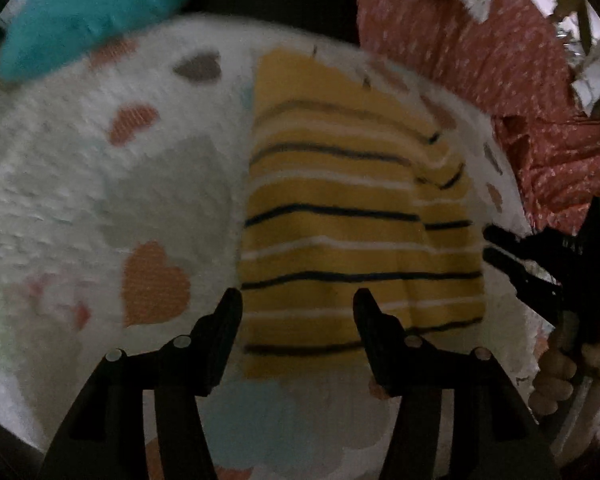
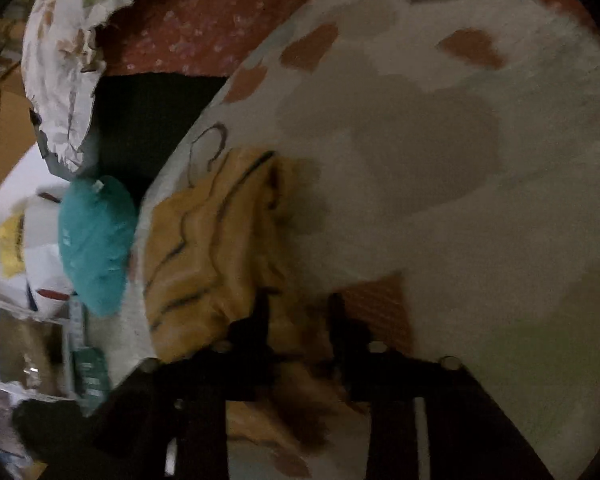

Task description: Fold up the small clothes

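Note:
A yellow garment (image 1: 340, 240) with dark and white stripes lies folded flat on a white rug with heart shapes (image 1: 80, 200). My left gripper (image 1: 296, 304) is open over the garment's near edge, its fingers wide apart and pinching nothing. My right gripper (image 1: 488, 245) comes in from the right at the garment's right edge, held by a person's hand (image 1: 556, 376); its jaws stand slightly apart with no cloth pinched. In the right wrist view the garment (image 2: 204, 248) looks rumpled, and part of it lies under and between the right gripper (image 2: 300, 304) fingers.
A teal cushion (image 1: 88, 12) (image 2: 96, 244) rests at the rug's far edge. Red patterned bedding (image 1: 500, 80) (image 2: 204, 20) lies beyond the rug. A white floral cloth (image 2: 60, 60) hangs nearby. The rug (image 2: 460, 200) spreads wide beside the garment.

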The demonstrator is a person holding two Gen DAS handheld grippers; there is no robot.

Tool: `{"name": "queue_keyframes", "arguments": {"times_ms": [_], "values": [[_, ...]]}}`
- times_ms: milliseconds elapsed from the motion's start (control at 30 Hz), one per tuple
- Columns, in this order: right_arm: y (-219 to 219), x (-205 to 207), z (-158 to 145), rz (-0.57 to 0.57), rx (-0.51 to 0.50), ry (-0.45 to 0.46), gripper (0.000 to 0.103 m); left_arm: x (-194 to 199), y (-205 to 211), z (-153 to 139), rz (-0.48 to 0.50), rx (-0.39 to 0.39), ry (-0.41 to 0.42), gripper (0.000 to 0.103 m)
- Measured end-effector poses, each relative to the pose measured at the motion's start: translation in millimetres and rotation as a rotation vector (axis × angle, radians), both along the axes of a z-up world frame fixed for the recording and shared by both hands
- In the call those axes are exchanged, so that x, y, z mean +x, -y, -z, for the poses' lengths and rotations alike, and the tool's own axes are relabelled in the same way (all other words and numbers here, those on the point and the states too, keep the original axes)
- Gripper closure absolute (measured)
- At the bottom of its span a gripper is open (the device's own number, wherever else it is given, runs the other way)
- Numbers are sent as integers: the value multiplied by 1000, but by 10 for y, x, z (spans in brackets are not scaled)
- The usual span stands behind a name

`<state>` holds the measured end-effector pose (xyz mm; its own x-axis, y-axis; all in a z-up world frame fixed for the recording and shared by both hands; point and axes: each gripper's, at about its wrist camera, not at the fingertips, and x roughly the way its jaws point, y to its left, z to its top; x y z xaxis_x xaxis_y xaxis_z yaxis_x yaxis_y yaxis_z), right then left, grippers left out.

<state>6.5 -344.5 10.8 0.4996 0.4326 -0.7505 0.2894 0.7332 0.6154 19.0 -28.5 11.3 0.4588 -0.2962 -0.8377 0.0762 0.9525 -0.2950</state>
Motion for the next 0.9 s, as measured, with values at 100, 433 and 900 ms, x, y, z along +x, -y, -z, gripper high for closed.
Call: {"name": "queue_keyframes", "arguments": {"times_ms": [100,433,900], "values": [[0,-364,-256,-18,-80,79,63,-320,21,-286,-39,77,160,46],[-483,-1581,-375,-131,-311,140,49,-1565,-99,-823,-266,237,496,0],[-835,-1643,-189,-191,-451,134,40,-1282,-162,-118,-217,284,176,0]]}}
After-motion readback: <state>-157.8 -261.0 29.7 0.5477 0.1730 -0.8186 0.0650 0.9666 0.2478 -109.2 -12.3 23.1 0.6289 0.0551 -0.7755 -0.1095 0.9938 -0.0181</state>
